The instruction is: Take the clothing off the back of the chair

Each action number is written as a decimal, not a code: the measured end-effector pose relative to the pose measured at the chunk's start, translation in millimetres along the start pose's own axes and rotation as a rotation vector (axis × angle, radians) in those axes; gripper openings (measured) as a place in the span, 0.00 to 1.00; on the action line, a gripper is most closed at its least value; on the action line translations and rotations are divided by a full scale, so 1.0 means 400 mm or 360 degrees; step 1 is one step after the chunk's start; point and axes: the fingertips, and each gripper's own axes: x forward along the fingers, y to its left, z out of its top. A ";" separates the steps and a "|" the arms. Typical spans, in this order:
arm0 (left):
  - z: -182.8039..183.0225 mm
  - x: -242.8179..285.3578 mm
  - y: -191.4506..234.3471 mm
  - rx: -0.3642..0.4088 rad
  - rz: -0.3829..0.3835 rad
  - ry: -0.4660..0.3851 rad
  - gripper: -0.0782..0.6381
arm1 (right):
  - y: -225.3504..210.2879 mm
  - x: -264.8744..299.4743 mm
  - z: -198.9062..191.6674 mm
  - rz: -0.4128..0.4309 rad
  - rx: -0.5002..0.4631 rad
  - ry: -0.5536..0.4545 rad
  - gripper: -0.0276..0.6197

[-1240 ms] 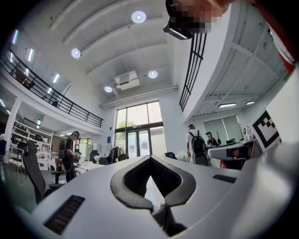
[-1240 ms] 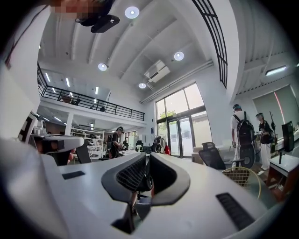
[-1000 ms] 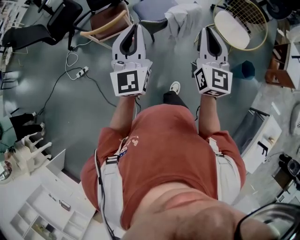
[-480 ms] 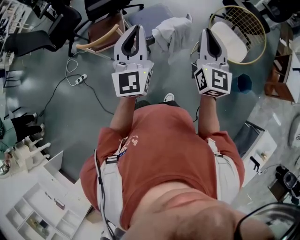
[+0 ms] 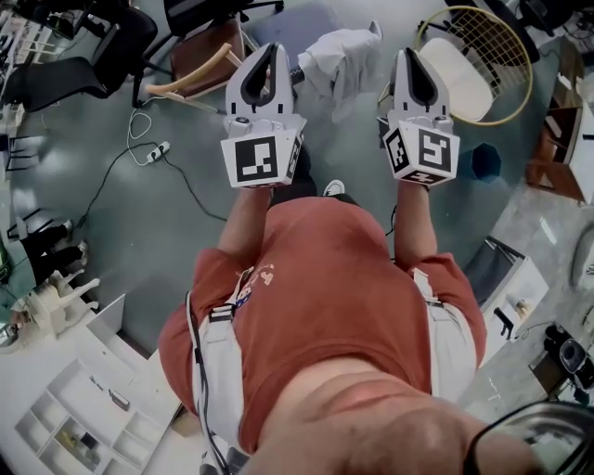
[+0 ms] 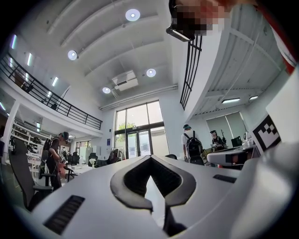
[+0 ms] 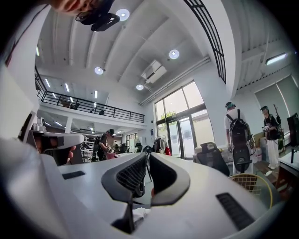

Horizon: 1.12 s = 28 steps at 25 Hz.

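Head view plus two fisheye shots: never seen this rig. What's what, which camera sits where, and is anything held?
There is no robot arm here. A person holds a two-jaw gripper in each hand. The head view comes from a camera on the person's head that looks steeply down. It shows the left gripper and the right gripper stretched out over the floor. The marker cubes are part of the grippers. The other two pictures come from wide-angle cameras that ride on each gripper and look along its jaws. Both pairs of jaws have their tips together with nothing between them, so nothing is held. Ahead, between the grippers, white clothing hangs on a chair, not yet gripped.
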 end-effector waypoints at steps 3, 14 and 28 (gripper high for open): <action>-0.021 0.008 0.018 -0.0003 -0.0012 -0.0008 0.13 | 0.009 0.010 -0.018 -0.0019 -0.0018 0.0002 0.10; -0.156 0.076 0.057 0.0040 -0.0089 0.0147 0.13 | 0.017 0.088 -0.110 -0.0048 -0.0110 0.0128 0.10; -0.343 0.189 0.083 -0.0042 -0.0209 0.0346 0.13 | 0.028 0.218 -0.321 0.0028 -0.0177 0.0440 0.10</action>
